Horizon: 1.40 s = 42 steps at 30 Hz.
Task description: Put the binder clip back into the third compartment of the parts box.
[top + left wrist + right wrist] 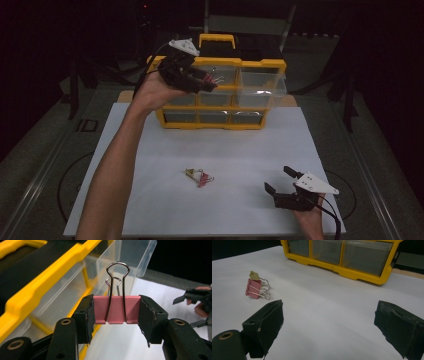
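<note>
organizer (170, 124): yellow frame, clear drawers, top-right drawer pulled out | pink binder clip (116, 309): wire handles up, pinched by left gripper (116, 315) | right gripper (329, 325): spread, near surface's front-right corner

There are three binder clips: one pink clip (116, 309) held up at the drawers, and one pink clip (253, 288) plus one yellowish clip (254, 275) on the table. One yellow drawer cabinet (220, 95) stands there. Two grippers are present.

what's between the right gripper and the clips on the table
Nothing: in the right gripper view, bare white table runs from the open right gripper to the pink clip and the tan clip behind it.
</note>
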### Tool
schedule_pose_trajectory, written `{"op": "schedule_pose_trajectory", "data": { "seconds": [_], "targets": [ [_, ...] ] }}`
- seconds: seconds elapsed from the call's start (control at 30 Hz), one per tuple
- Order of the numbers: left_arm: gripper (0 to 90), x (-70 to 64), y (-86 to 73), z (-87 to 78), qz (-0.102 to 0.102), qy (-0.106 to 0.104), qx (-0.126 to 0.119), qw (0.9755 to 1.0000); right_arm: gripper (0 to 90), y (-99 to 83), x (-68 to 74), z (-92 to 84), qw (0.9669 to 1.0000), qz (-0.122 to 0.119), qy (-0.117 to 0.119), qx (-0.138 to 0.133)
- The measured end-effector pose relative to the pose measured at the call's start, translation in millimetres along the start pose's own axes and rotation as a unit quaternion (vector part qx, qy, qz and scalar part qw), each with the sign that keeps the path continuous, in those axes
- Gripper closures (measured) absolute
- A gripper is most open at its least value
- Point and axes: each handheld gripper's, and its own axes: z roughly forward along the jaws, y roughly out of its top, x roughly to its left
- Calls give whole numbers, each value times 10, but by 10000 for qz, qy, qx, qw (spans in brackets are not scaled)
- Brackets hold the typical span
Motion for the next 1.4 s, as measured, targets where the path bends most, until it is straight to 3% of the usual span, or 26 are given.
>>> {"op": "schedule_pose_trajectory", "data": {
  "seconds": [0.47, 0.7, 0.97, 1.03, 1.07, 1.13, 1.17, 1.4],
  "targets": [
    [503, -23, 321, 285, 70, -137, 47, 9999, 84, 2, 9, -3, 10000, 17, 8, -5],
    [503, -26, 476, 458, -41, -146, 29, 9999, 84, 2, 10, -1, 10000, 1, 17, -5],
    [502, -86, 654, 618, -11, -194, 25, 9998, 84, 1, 5, -8, 10000, 15, 19, -8],
    [500, -99, 671, 643, -26, -71, -71, 9999, 84, 1, 5, -12, 10000, 14, 16, -12],
    [459, -105, 668, 652, -95, -42, -213, 9997, 84, 1, 4, -14, 10000, 6, 13, -15],
    [85, -96, 673, 686, -277, 252, -125, 9992, 84, 0, 0, -21, 10000, 8, 10, -20],
    [38, -96, 673, 686, -277, 252, -125, 9992, 84, 0, 0, -21, 10000, 8, 10, -20],
    [2, -6, 506, 597, -426, 423, -74, 9982, 84, -2, -11, -32, 10000, 14, -8, -34]
  ]
}}
